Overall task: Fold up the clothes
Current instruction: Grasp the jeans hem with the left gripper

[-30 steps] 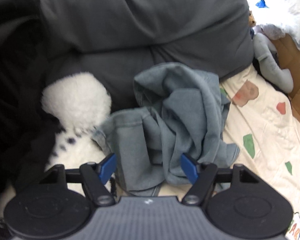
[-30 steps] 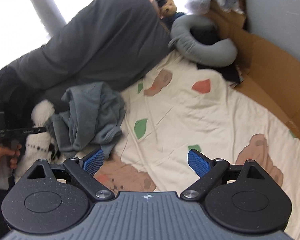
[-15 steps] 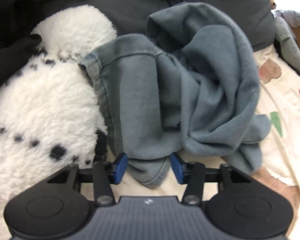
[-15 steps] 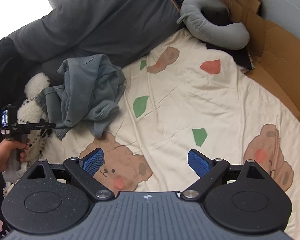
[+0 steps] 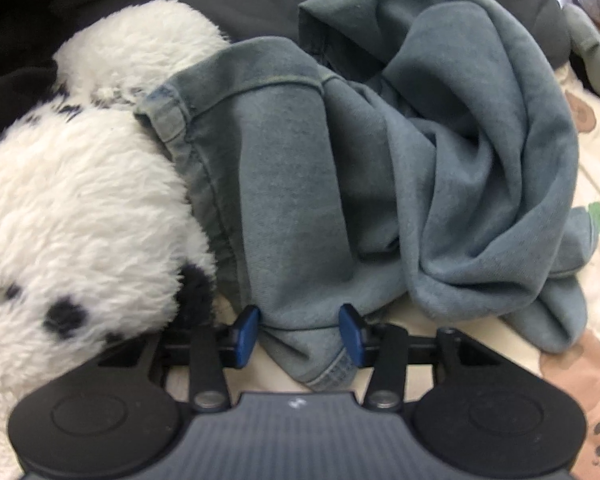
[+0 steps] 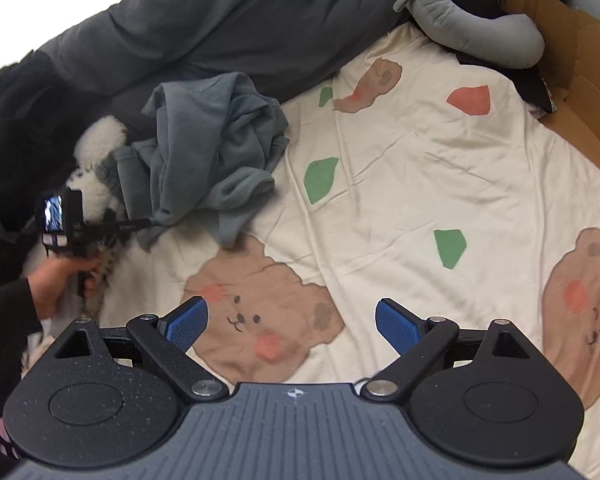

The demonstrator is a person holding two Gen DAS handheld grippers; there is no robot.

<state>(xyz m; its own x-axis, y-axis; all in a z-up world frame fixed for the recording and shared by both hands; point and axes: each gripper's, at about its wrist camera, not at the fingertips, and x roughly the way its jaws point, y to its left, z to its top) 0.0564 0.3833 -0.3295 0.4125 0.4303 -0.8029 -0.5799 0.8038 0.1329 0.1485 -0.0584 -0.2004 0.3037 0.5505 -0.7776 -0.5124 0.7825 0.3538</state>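
Left gripper (image 5: 300, 334) clamps the crumpled blue-grey sweatshirt's (image 5: 400, 152) hem, fluffy white spotted plush toy (image 5: 80, 216) crowding alongside; right gripper (image 6: 292, 324) gapes over the cream bear-print sheet (image 6: 400, 184).

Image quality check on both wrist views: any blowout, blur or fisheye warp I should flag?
Right wrist view: top-left corner is blown out white, the bedsheet is evenly lit and sharp, straight edges bow toward the rim. Left wrist view: dimmer, soft throughout; the blue-grey garment and plush toy look slightly smeared, the dark bedding at the top shows little detail, and the frame edges curve.
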